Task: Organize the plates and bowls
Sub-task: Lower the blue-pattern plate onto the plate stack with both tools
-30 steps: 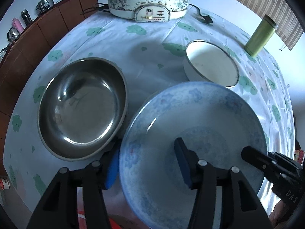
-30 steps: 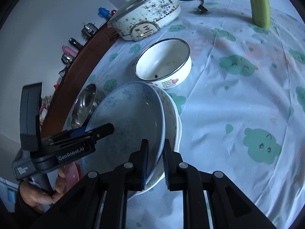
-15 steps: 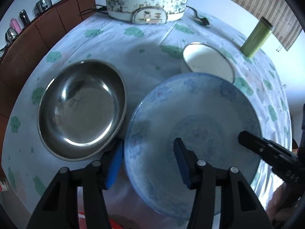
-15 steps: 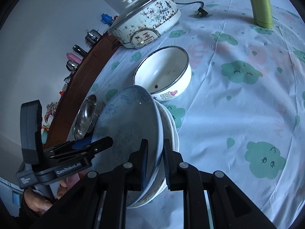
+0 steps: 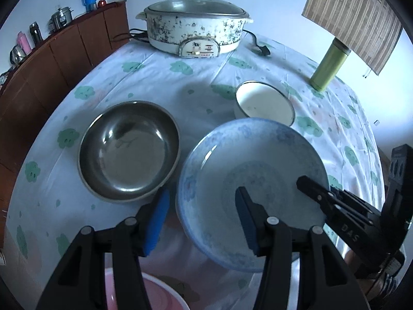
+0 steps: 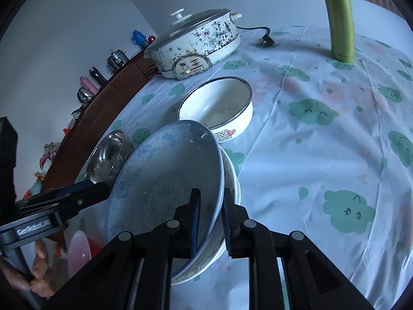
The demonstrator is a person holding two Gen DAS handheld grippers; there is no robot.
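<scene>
My right gripper (image 6: 210, 222) is shut on the rim of a stack of pale blue patterned plates (image 6: 165, 188) and holds it tilted above the table. The same stack (image 5: 247, 180) fills the left wrist view, with the right gripper (image 5: 333, 201) on its right rim. My left gripper (image 5: 201, 214) is open, its fingers either side of the stack's near left rim, not touching it. A steel bowl (image 5: 129, 149) sits to the left. A white enamel bowl (image 5: 263, 103) stands behind the stack, also seen in the right wrist view (image 6: 219, 108).
An electric pot (image 5: 196, 31) with its cord stands at the table's far side. A green flask (image 5: 327, 64) stands far right. A pink bowl (image 5: 155, 297) lies below the near table edge. A wooden sideboard (image 5: 51, 64) runs along the left.
The right gripper has lifted and tilted the plate stack. Both grippers have risen and drawn back from the table. The left gripper stays open.
</scene>
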